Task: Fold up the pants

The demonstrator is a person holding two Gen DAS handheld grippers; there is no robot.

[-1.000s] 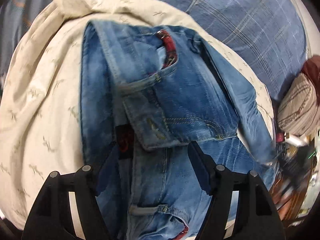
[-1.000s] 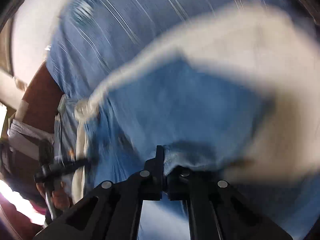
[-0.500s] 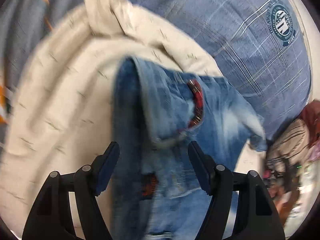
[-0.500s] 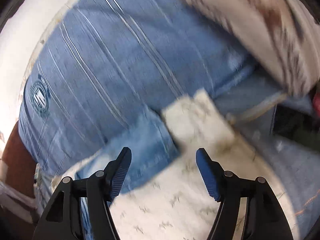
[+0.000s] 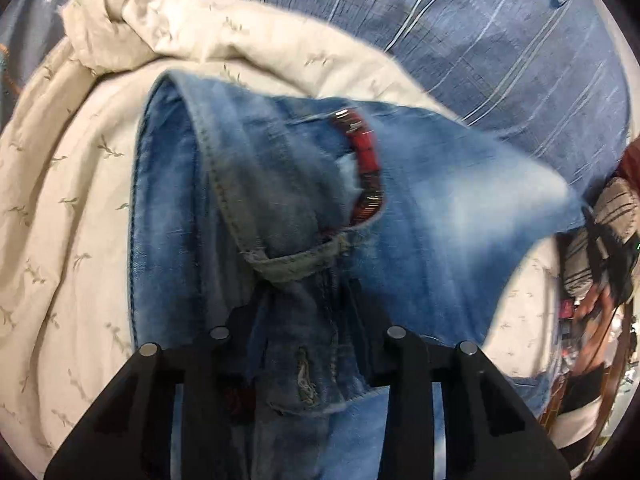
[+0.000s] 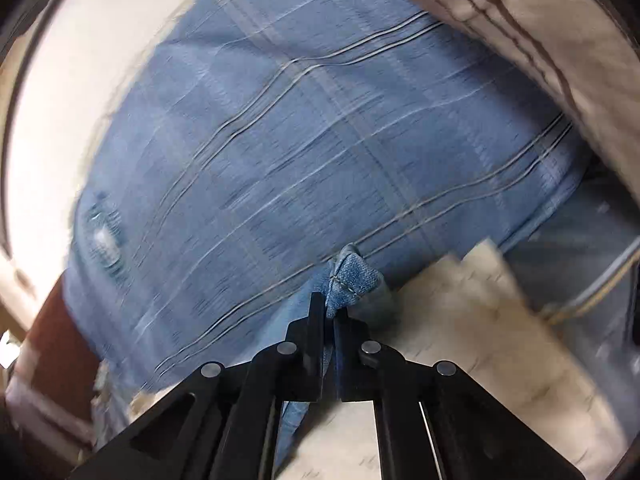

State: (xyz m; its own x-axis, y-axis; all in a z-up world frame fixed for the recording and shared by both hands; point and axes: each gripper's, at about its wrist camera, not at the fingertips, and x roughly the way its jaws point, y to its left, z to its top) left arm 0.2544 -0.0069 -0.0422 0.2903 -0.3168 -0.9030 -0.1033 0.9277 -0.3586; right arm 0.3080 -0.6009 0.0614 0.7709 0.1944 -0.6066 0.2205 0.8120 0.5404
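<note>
- On the far left of the left wrist view lay a cream sheet (image 5: 80, 208) printed with small sprigs, bunched into a knot near the top; it spread under the garment and reappeared at the lower right.
- At the centre lay the blue jeans (image 5: 280, 200), folded lengthwise, the seamed waistband curving down the middle; a red-lined pocket edge (image 5: 366, 160) showed just right of the seam; part of the denim was blurred towards the right.
- Low in the same view, the left gripper (image 5: 304, 320) had its fingers drawn in against a bunched fold of the jeans, pinching the denim between them.
- Behind and to the right stretched a blue plaid cover (image 5: 500, 60) with pale stripes; a striped bundle (image 5: 600, 236) sat at the right edge.
- In the right wrist view the plaid cover (image 6: 300, 140) filled the left and middle.
- Below centre, the right gripper (image 6: 328, 316) had its fingers pressed together on a stitched corner of the jeans (image 6: 354, 280), which stuck up just above the tips.
- To the right lay the cream sheet (image 6: 460, 340); striped beige fabric (image 6: 540, 32) crossed the upper right corner.
</note>
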